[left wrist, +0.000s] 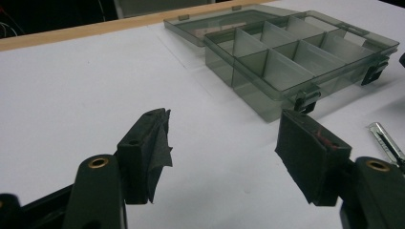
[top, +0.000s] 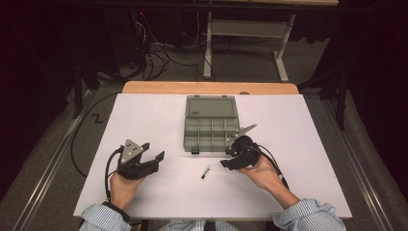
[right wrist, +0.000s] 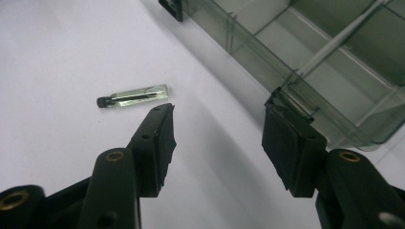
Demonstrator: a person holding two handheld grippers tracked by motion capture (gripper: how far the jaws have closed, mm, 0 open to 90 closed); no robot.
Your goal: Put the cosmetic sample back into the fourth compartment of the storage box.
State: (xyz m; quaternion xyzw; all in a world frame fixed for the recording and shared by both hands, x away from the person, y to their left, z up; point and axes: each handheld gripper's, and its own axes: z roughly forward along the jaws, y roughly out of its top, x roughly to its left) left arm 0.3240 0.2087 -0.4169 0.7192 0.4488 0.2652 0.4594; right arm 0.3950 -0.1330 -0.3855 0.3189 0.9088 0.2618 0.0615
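Clear glass, dark-capped, the small vial (top: 206, 171) lies on the white table (top: 144, 115), at about eight o'clock from your right gripper (top: 235, 155) and clear of its parted, empty jaws. Your left gripper (top: 153, 153) is also released, with the open smoky compartment box (top: 211, 126) at its two o'clock.

The small glass vial (right wrist: 133, 97) on the table is too tiny from above to tell what it holds. The organizer box (right wrist: 305, 62) runs off the top and right edges in the right gripper view. In the left gripper view the vial's end is cut by the right edge.
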